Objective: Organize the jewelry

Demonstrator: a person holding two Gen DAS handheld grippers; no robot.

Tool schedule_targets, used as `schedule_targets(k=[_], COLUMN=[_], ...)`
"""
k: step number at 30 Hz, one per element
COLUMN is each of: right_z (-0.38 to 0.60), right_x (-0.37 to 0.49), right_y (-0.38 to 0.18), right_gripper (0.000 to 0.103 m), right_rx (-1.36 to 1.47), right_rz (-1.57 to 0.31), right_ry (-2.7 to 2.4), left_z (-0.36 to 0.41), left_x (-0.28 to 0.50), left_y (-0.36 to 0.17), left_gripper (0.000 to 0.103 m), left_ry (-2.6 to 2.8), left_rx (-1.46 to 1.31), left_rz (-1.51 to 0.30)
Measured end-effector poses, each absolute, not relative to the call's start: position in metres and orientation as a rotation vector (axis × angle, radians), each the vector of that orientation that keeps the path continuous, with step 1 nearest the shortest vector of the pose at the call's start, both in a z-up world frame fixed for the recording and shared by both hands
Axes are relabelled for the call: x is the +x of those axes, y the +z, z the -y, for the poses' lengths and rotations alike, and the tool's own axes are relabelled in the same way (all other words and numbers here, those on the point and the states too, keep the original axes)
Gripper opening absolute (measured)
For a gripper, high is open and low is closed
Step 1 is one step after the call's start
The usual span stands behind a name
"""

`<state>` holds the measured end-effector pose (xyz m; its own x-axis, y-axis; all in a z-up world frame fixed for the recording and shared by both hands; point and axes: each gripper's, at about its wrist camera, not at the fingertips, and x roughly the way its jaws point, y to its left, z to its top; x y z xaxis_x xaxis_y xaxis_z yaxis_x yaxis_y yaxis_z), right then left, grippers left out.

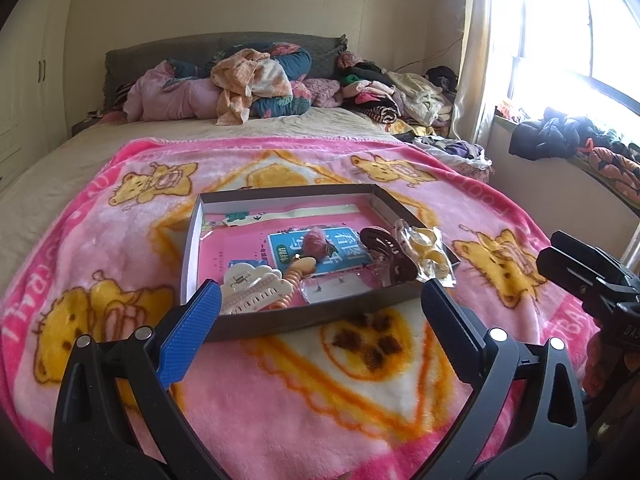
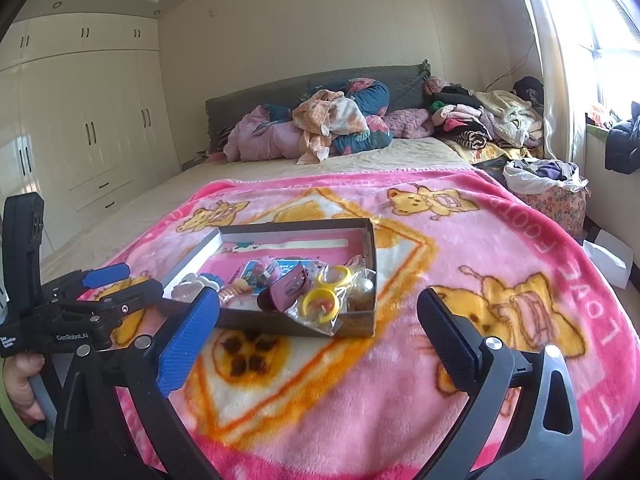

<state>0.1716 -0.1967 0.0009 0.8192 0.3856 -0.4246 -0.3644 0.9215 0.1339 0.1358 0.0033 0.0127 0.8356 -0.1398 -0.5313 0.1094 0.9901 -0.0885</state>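
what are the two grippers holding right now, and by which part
Nothing. The left gripper and the right gripper both stand open over the pink blanket, short of the box, with nothing between their fingers.

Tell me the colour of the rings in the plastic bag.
Yellow rings, clearest in the right wrist view.

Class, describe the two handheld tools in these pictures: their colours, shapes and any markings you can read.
Each tool, left tool and right tool, is a black forked frame with silver bolts. One finger carries a blue ribbed pad, the other a dark ribbed pad. Seen from the right wrist view, the left tool's black body bears white lettering, "GenRobot.AI".
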Motion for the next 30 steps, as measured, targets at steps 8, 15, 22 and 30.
schedule_targets(k=[8,15,22,30], right_z=[0.193,0.195,0.199,0.201], right_x=[0.146,0.134,0.126,0.11], right_y=[-0.005,-0.004,-0.008,-0.014], right_gripper=[0.097,0.097,0.097,0.097], right_rx=[0.004,-0.016,-0.012,-0.022], right_rz=[-0.406,-0.359,-0.344,-0.302], right_ry=[0.376,0.363,0.349,0.333], left_z=[-0.002,-0.005,-0.007,-0.001], left_x=[0.118,0.103,0.091,0.077], left_y=[0.008,0.004,0.0,-0.003], left_gripper=[0.091,0.091,0.091,0.092], left_ry=[-0.122,-0.108,-0.087,-0.057], left_rx=[-0.068,-0.084,-0.079,-0.073], left_rz=[-0.546,-0.524,-0.503,-0.463])
